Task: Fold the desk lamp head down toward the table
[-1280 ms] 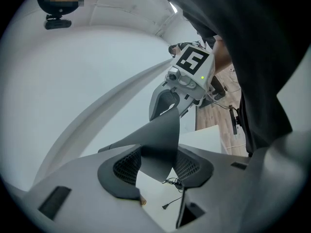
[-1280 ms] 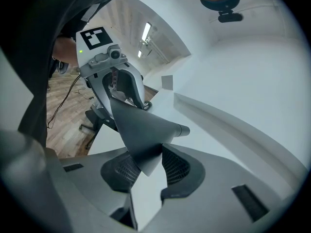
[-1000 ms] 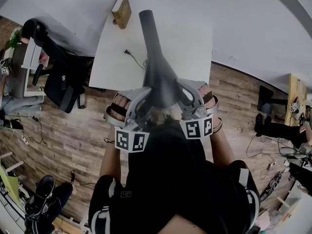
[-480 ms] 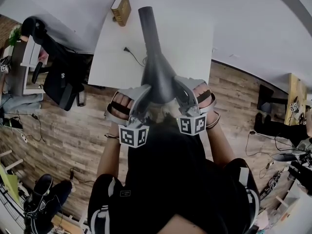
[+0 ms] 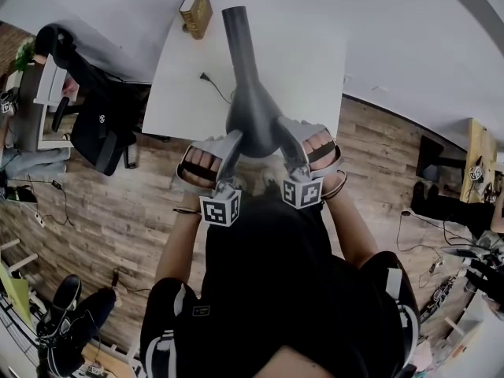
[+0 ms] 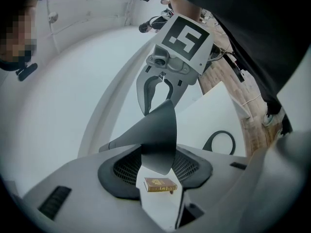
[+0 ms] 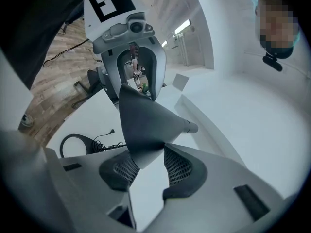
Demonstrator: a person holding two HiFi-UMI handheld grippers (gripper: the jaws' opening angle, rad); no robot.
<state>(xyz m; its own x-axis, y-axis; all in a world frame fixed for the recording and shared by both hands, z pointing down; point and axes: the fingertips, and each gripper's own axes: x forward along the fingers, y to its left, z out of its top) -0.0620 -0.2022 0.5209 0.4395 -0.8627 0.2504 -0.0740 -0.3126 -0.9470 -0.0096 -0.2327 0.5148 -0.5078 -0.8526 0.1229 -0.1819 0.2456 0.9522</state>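
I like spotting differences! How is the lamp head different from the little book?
The lamp head is dark grey and cone-shaped; the book is brown and boxy. The lamp head is up in the air; the book rests on the white table. Both are at that one table.

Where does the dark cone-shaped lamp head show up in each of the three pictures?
Head view: lamp head in the upper middle, widening toward the wearer.
Left gripper view: centre, with the rounded rim lowest.
Right gripper view: centre-left, with the neck running right.
Shared landmark: the white table beneath it.
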